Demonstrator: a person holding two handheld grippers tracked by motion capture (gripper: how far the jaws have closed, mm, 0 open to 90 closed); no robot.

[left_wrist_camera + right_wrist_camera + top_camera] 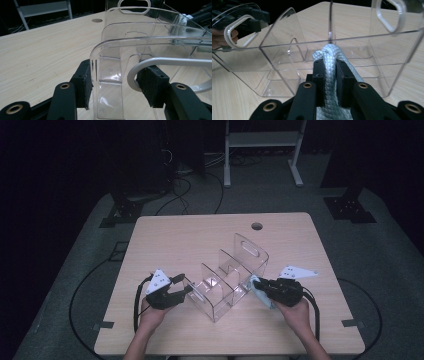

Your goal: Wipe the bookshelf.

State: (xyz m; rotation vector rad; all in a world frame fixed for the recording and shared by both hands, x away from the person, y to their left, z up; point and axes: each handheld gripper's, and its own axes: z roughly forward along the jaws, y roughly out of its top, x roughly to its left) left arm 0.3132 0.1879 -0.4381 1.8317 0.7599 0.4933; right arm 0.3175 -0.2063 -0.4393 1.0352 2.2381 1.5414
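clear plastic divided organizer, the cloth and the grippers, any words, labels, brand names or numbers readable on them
None: no text can be read in any view.
Clear plastic divided organizer: bare walls and handle cutouts, no label or print.
Pale blue-grey textured cloth held in the right gripper: woven scale pattern, no tag.
Left gripper, clamped on the organizer's end wall: black jaws with brass inserts, no marking.
Light wooden table: unmarked.

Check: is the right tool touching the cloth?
Touching. In the right gripper view the right tool has both pads pressed on the pale blue cloth, pinching it.
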